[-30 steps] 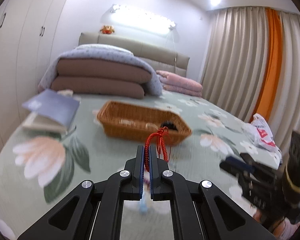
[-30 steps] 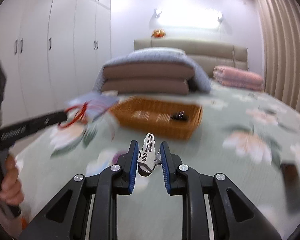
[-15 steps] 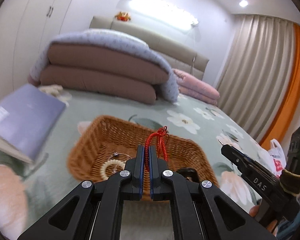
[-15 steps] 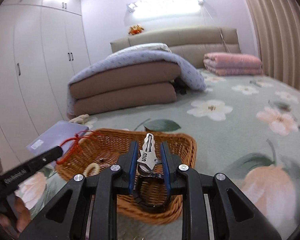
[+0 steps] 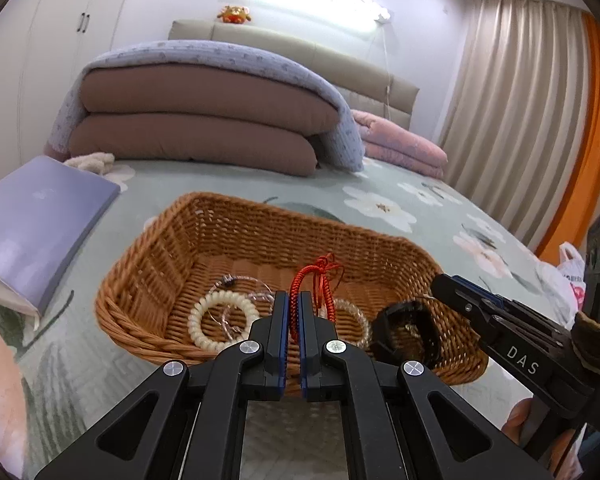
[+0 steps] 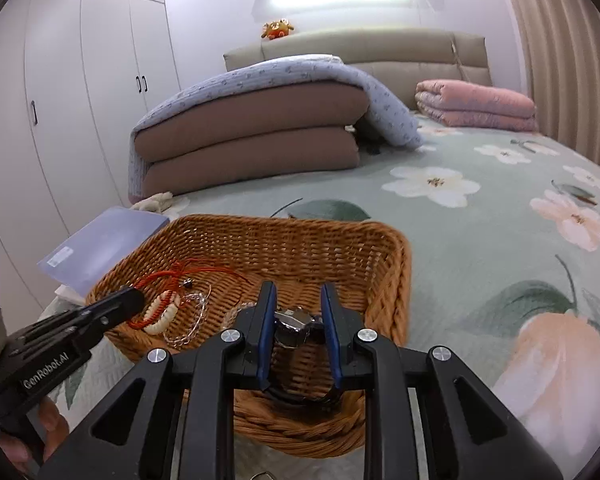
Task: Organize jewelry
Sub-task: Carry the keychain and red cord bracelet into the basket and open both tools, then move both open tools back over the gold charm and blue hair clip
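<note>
Left hand-held gripper [image 5: 292, 304]: fingers pressed together on a red cord [image 5: 318, 286]; it hangs over the near part of the basket [image 5: 172, 240]. From the right wrist view its black tip [image 6: 130, 300] sits at the basket's left rim with the cord [image 6: 180, 272] trailing from it.
Right hand-held gripper [image 6: 298, 300]: blue-padded fingers apart, with a watch [image 6: 296, 324] between them. Whether the pads touch the metal case I cannot tell. From the left wrist view it reaches in from the right, its tip [image 5: 446, 284] over the basket's right rim.
Red cord: braided, knotted at the top, loose ends fanning out above the left fingers; it is off the basket floor.
Watch: silver case with a black strap looping down below the right fingers, over the near right corner of the basket; in the left wrist view the dark strap [image 5: 406, 330] lies against the inside of that corner.
Basket: brown wicker, rectangular, standing on the bed [image 6: 480, 240].
Inside the basket: a cream bead bracelet [image 5: 222, 322] at the near left, a clear bead bracelet [image 5: 354, 314] just right of the left fingers, and a thin clear strand [image 5: 244, 284] behind them.
Bed: green cover with large flowers.
Book [image 5: 40, 220]: lilac cover, on the bed left of the basket, apart from it.
Quilts [image 6: 252, 128]: folded brown stack under a blue-grey cover, well behind the basket.
Pink quilt [image 6: 476, 106]: folded, at the headboard on the right.
</note>
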The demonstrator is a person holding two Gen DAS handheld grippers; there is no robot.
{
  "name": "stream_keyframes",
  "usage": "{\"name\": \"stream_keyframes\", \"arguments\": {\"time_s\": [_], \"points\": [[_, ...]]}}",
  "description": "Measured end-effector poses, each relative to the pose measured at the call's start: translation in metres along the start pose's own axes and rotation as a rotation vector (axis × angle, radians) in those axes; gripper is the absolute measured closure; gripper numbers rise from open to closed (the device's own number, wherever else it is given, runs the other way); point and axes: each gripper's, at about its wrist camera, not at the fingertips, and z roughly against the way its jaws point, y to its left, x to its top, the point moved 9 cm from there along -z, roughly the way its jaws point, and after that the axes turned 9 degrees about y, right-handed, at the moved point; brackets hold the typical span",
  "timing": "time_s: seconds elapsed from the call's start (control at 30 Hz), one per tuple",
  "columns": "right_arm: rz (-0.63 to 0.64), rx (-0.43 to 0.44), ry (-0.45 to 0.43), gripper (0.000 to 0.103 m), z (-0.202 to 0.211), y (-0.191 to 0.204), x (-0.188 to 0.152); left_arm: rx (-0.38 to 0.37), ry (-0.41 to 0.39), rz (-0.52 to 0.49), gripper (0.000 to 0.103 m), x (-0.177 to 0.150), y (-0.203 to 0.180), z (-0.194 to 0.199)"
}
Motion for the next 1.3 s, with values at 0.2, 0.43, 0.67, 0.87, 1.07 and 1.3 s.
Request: {"name": "stream_keyframes", "arguments": {"time_s": [0.2, 0.43, 0.67, 0.87, 1.07, 1.3], "points": [[-0.008, 0.013, 0.02, 0.078, -0.006, -0.002, 0.0, -0.003, 0.0, -0.013, 0.099, 0.0, -0.004, 0.0], [-0.044, 0.038, 0.002, 0.07, -0.001, -0.008, 0.002, -0.055, 0.025, 0.013, 0.078, -0.003, -0.003, -0.002], [-0.157, 0.134, 0.006, 0.069, 0.002, -0.029, 0.003, -0.049, -0.051, 0.068, 0.05, 0.005, 0.011, 0.017], [-0.125, 0.072, -0.05, 0.069, 0.019, -0.025, 0.004, -0.056, -0.088, 0.131, 0.05, 0.007, 0.026, 0.035], [-0.055, -0.011, -0.115, 0.069, 0.058, -0.003, -0.015, -0.084, -0.133, 0.162, 0.05, -0.005, 0.029, 0.074], [-0.06, 0.018, -0.036, 0.069, 0.093, 0.012, -0.082, -0.101, -0.082, 0.202, 0.05, -0.068, 0.051, 0.131]]}}
